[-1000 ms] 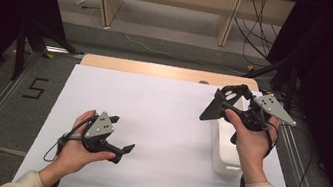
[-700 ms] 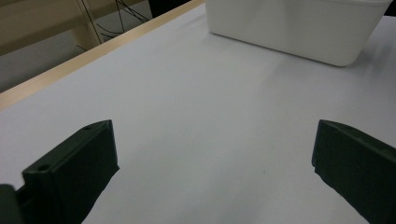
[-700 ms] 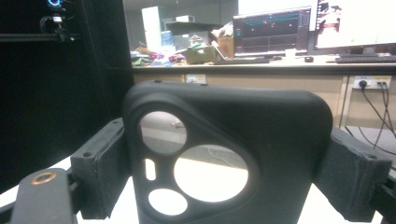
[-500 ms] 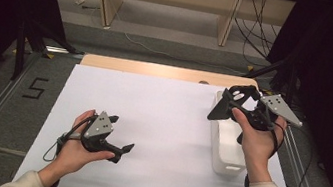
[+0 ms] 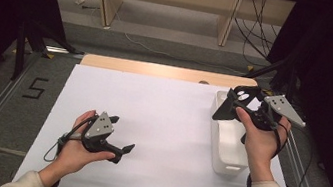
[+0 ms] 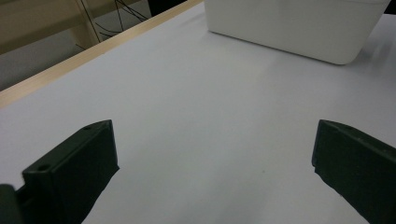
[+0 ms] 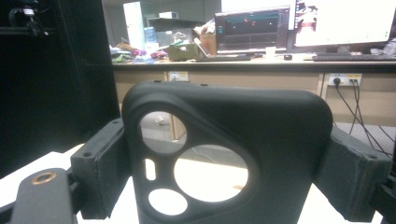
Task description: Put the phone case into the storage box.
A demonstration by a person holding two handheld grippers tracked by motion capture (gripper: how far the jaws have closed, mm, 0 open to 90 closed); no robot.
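The right tongs clamp a black rubbery phone case above the white plastic bin at right; the left tongs rest apart on the worktop. Uneven pinching could let it twist and slip.

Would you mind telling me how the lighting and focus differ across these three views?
High view: the white table sheet is evenly lit, the surroundings fall into near black. Left gripper view: soft and slightly blurred, the white bin casts a faint shadow. Right gripper view: the black phone case looks soft, while monitors behind glare brightly.
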